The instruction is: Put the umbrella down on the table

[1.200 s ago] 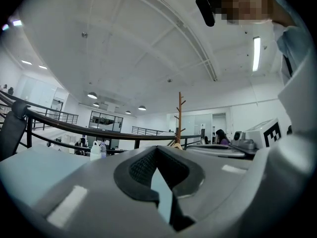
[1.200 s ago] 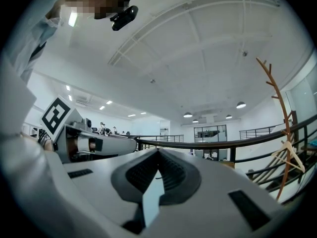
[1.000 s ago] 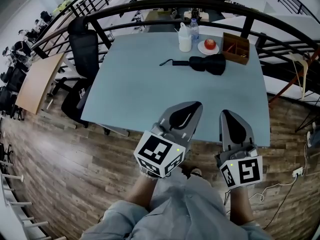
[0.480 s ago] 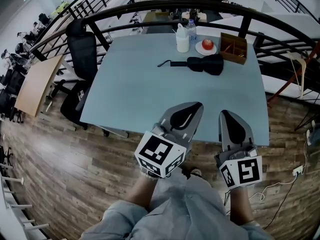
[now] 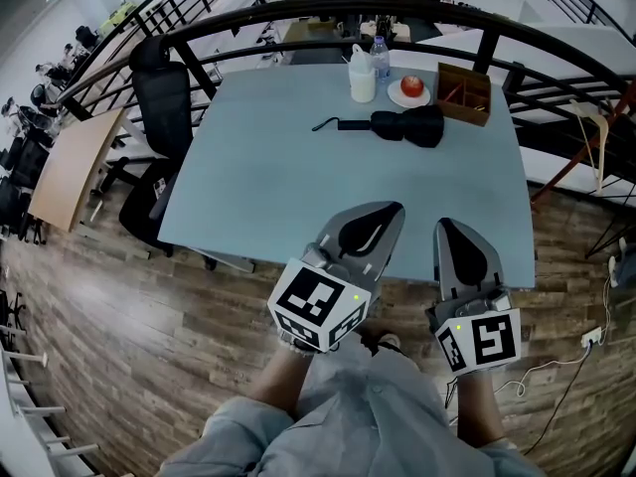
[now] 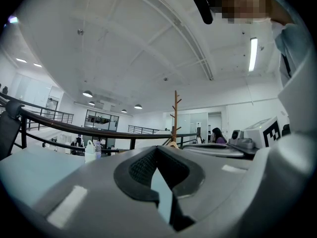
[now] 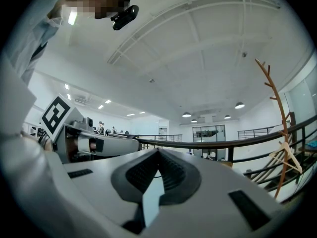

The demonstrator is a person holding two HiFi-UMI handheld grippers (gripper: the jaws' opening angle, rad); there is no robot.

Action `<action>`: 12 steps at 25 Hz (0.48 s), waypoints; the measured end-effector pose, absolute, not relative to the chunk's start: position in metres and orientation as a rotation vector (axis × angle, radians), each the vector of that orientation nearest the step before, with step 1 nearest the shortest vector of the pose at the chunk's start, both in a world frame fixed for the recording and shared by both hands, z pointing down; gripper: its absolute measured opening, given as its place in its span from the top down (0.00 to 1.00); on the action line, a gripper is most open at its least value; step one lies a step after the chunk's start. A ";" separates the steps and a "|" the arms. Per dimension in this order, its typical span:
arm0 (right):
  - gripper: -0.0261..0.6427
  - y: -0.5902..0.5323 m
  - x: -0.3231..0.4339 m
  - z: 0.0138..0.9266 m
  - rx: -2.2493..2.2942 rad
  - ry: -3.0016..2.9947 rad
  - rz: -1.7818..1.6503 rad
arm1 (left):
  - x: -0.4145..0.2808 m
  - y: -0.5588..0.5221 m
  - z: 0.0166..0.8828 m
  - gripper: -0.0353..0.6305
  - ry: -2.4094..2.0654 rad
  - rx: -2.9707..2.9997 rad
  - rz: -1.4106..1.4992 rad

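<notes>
Since the black folded umbrella [image 5: 407, 125] is seen lying flat on the pale blue table [image 5: 298, 187] — at the far side, by the white bottle [image 5: 363, 76] — the job looks done; the left gripper [image 5: 388, 212] and right gripper [image 5: 448, 227] are squeezed closed — nothing is held

On the table [image 5: 298, 197], far half: umbrella [image 5: 407, 127] (bottle [image 5: 362, 75] and plate [image 5: 396, 94] just behind), box [image 5: 465, 114] at its right.

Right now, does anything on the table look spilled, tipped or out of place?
Nothing stands out. The umbrella lies flat on the table; the white bottle and clear bottle stand upright, the apple sits on its plate, the wooden box beside it.
</notes>
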State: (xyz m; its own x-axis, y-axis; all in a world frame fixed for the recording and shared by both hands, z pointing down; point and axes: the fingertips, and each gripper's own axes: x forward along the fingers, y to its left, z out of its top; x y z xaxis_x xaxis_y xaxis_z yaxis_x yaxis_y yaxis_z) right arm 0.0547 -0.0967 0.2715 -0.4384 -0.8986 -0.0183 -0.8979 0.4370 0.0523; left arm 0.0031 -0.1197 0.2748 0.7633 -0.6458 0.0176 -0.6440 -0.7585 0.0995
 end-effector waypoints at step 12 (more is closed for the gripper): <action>0.97 -0.097 0.058 0.274 1.670 -2.637 -0.087 | 0.006 -0.121 0.278 0.94 -1.032 2.854 -0.036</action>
State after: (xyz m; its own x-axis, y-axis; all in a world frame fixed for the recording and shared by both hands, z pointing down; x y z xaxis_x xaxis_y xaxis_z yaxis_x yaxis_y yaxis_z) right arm 0.0575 -0.0972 0.2737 -0.4275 -0.9039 -0.0139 -0.9028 0.4261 0.0573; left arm 0.0062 -0.1213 0.2776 0.7691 -0.6390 0.0138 -0.6365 -0.7637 0.1084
